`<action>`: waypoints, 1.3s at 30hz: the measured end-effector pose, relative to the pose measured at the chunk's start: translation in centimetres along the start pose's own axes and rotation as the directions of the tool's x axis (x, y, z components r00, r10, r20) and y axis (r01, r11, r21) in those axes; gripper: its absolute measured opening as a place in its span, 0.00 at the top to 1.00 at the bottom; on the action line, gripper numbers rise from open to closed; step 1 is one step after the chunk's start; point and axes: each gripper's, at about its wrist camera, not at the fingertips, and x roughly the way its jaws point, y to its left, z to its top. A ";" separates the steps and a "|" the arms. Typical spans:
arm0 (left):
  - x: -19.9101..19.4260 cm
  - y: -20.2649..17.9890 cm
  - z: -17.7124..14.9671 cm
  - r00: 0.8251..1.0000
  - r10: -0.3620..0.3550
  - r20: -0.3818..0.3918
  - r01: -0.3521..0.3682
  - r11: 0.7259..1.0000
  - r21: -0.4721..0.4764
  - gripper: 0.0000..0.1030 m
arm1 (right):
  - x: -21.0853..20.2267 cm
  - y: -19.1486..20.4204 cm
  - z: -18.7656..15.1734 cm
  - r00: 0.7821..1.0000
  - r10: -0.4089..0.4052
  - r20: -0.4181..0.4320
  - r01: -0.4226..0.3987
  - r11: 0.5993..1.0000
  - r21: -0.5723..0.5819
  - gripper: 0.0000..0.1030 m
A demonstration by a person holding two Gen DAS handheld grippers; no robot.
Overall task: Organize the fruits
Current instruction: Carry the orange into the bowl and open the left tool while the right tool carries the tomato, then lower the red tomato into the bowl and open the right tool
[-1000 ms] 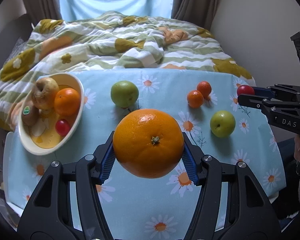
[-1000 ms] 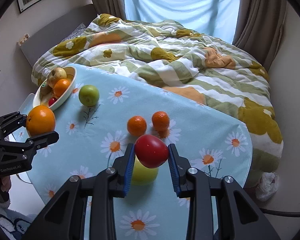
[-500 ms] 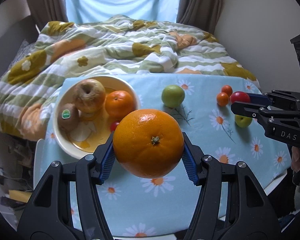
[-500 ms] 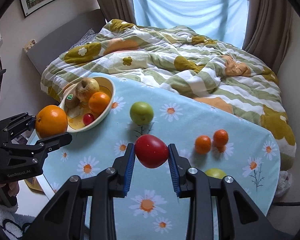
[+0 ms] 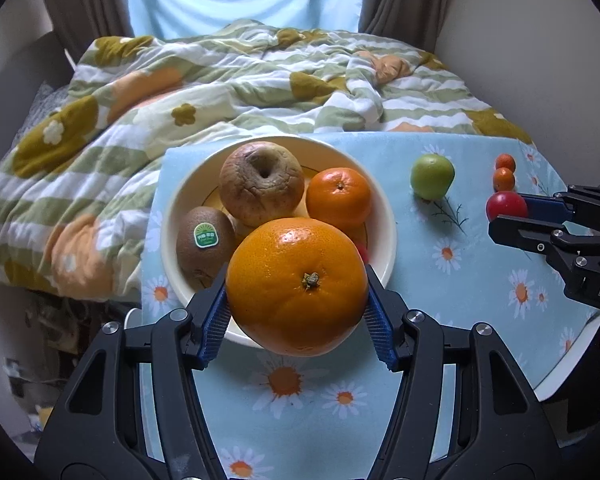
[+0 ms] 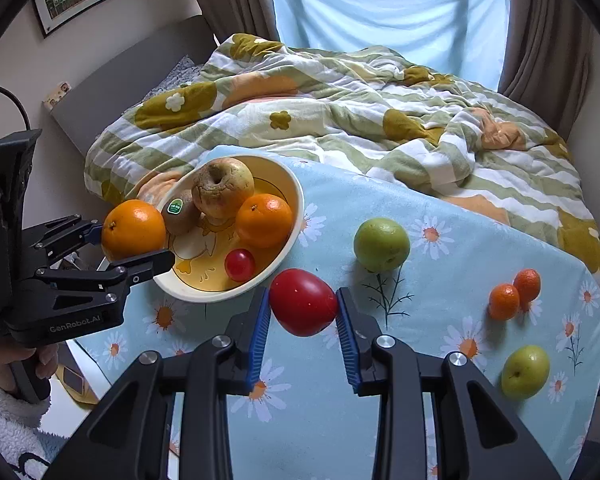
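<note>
Fruit count: the bowl (image 6: 296, 216) holds four – a wrinkly brownish apple (image 6: 222, 188), a stickered kiwi (image 6: 179, 212), one orange (image 6: 264, 220) and a small red fruit (image 6: 240, 265). Loose on the daisy tablecloth (image 6: 440, 296): two green apples (image 6: 381, 244) (image 6: 525, 372), two tiny tangerines (image 6: 504, 301) (image 6: 527, 284) touching each other. The left gripper (image 5: 297, 300) is clamped on a big glossy orange (image 5: 297, 286) at the bowl's near rim – the right gripper (image 6: 303, 312) squeezes a smooth red fruit (image 6: 303, 302) just beside the bowl.
</note>
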 end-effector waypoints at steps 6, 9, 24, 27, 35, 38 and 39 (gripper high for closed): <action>2.5 1.1 -0.5 0.999 -0.041 -0.034 0.044 0.997 0.070 0.36 | 1.5 1.2 0.2 1.000 -0.027 -0.003 0.027 0.999 0.040 0.70; 3.6 1.2 -0.8 0.997 -0.049 -0.054 0.054 0.993 0.103 0.36 | 2.1 1.5 0.2 0.999 -0.037 -0.006 0.038 0.997 0.065 0.70; 3.1 0.5 -1.1 0.998 -0.062 -0.023 0.065 0.990 0.123 0.00 | 1.7 0.9 0.3 0.998 -0.060 -0.029 0.062 0.994 0.085 0.70; 2.7 0.8 -1.1 0.998 -0.050 -0.029 0.053 0.994 0.100 0.00 | 1.7 0.8 0.5 0.998 -0.050 -0.032 0.052 0.996 0.069 0.70; 0.9 1.4 -2.0 0.999 -0.028 -0.032 0.028 0.999 0.015 0.00 | 2.2 2.6 2.3 1.000 0.016 -0.025 -0.016 1.000 -0.008 0.70; 0.3 1.9 -2.4 0.999 -0.025 -0.026 0.025 0.999 -0.024 0.00 | 3.2 3.3 3.0 0.998 0.048 -0.029 -0.049 0.998 -0.026 0.70; 0.1 2.0 -2.5 0.999 -0.025 -0.023 0.024 0.999 -0.035 0.00 | 3.6 3.6 3.3 0.998 0.059 -0.030 -0.060 0.998 -0.029 0.70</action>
